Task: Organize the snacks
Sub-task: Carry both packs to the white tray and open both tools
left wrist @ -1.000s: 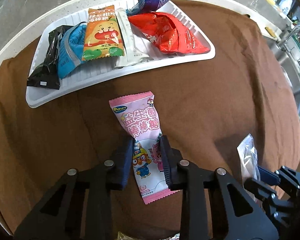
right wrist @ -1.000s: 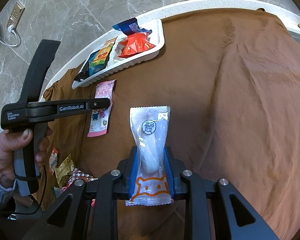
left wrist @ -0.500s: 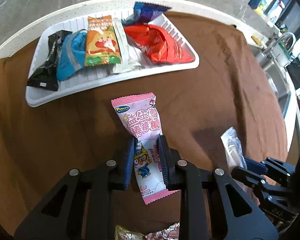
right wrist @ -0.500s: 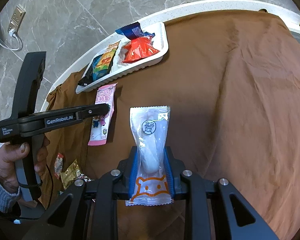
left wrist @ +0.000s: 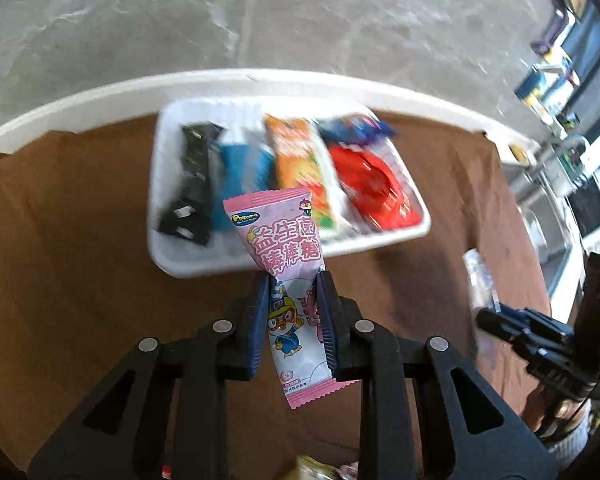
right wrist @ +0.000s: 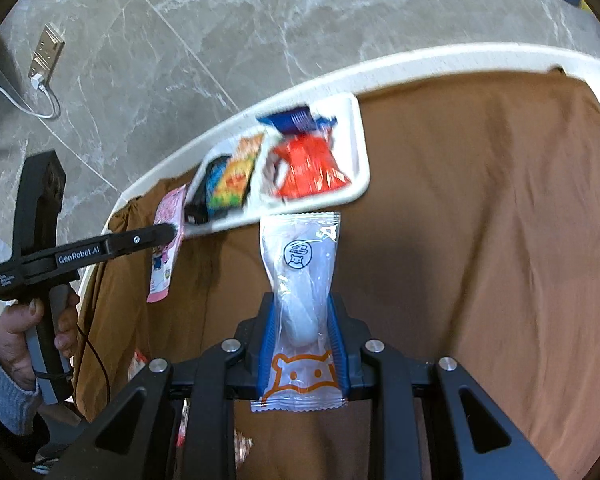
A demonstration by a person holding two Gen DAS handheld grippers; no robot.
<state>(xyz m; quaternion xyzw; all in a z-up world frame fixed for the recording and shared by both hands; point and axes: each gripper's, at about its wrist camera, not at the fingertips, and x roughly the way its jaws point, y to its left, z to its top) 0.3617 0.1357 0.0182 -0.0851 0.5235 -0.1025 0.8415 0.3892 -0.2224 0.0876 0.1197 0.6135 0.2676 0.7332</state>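
Observation:
My left gripper (left wrist: 293,280) is shut on a pink cartoon candy packet (left wrist: 286,240) and holds it in the air just in front of the white tray (left wrist: 168,256). The tray holds black (left wrist: 192,192), blue (left wrist: 240,176), orange (left wrist: 300,164), red (left wrist: 372,188) and dark blue (left wrist: 356,126) snack packets. My right gripper (right wrist: 302,304) is shut on a clear white packet with an orange bear (right wrist: 300,280), lifted near the tray's front edge (right wrist: 320,200). The left gripper also shows in the right wrist view (right wrist: 172,232), with the pink packet (right wrist: 164,248).
A brown cloth (left wrist: 80,240) covers the round white table (left wrist: 100,96). Several loose wrapped candies (right wrist: 240,444) lie at the near edge by my grippers. A marble floor, a wall socket and a cable (right wrist: 40,80) lie beyond the table. A sink area (left wrist: 560,184) is at the far right.
Both grippers have lifted their packets off the cloth and moved forward toward the tray. The tray now sits closer and more central in both views.

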